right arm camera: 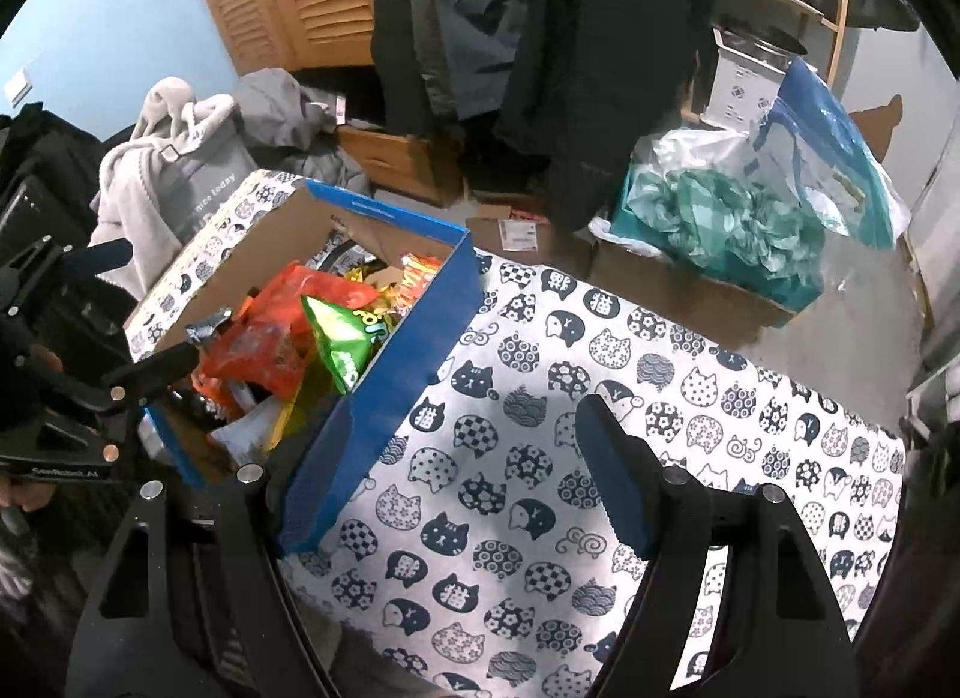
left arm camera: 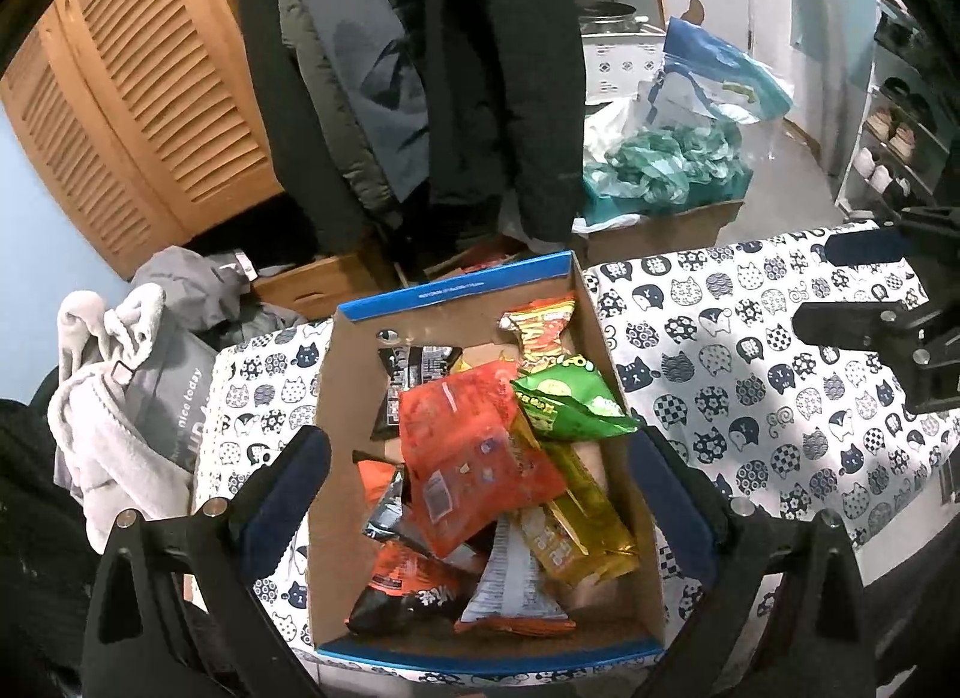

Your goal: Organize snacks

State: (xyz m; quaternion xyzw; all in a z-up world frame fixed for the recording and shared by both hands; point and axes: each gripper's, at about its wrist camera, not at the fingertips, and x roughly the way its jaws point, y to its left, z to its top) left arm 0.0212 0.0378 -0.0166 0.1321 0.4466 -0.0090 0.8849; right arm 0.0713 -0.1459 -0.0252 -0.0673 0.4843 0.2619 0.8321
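A cardboard box (left arm camera: pixel 591 302) with a blue rim sits on a table with a cat-print cloth (left arm camera: pixel 750 386). It holds several snack bags: a red-orange bag (left arm camera: pixel 474 452), a green bag (left arm camera: pixel 570 398), yellow packs (left arm camera: pixel 585 512), a black-orange bag (left arm camera: pixel 402 590). My left gripper (left arm camera: pixel 480 488) is open and empty above the box. My right gripper (right arm camera: pixel 462 470) is open and empty over the cloth, right of the box (right arm camera: pixel 414 350); its left finger is by the box's blue wall. The right gripper also shows in the left wrist view (left arm camera: pixel 864 290).
Dark coats (left arm camera: pixel 420 68) hang behind the table. A grey bag with a towel (left arm camera: pixel 120 374) stands at the left. A cardboard box with teal plastic bags (right arm camera: pixel 720 218) sits on the floor at the right. A louvered wooden door (left arm camera: pixel 138 80) is at the back left.
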